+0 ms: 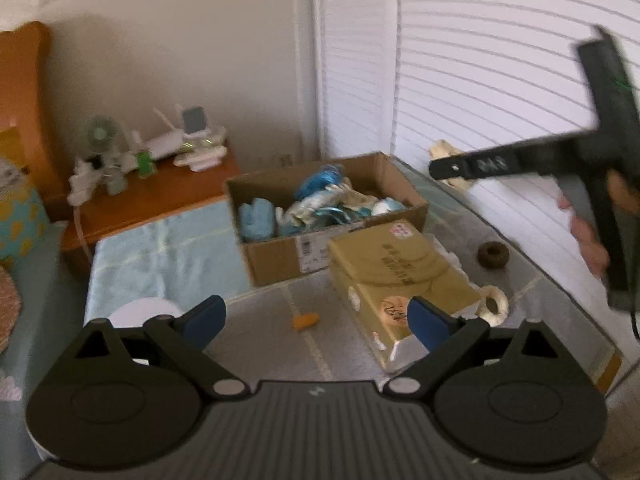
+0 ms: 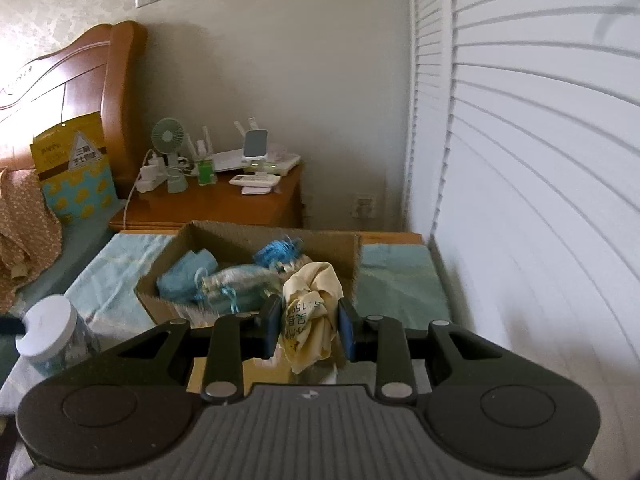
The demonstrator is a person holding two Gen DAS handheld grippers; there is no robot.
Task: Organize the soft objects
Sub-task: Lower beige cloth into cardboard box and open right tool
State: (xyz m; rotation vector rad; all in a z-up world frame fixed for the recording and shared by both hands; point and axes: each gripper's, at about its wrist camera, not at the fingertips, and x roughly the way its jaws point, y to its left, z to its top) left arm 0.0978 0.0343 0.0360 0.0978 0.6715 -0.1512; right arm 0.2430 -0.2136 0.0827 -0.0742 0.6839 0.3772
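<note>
Cream cloth (image 2: 310, 312) | pinched in right hand-held gripper (image 2: 308, 328) | above cardboard box (image 2: 192, 300)

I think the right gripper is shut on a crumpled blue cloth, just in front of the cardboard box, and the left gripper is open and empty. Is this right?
Not quite: the colour is wrong. The right wrist view shows the right gripper shut on a crumpled pale yellow cloth with printed characters, not a blue one. It does sit just in front of the cardboard box, and the left gripper is open and empty.

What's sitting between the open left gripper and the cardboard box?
In the left wrist view, a gold rectangular box and a small orange piece lie before the cardboard box.
</note>
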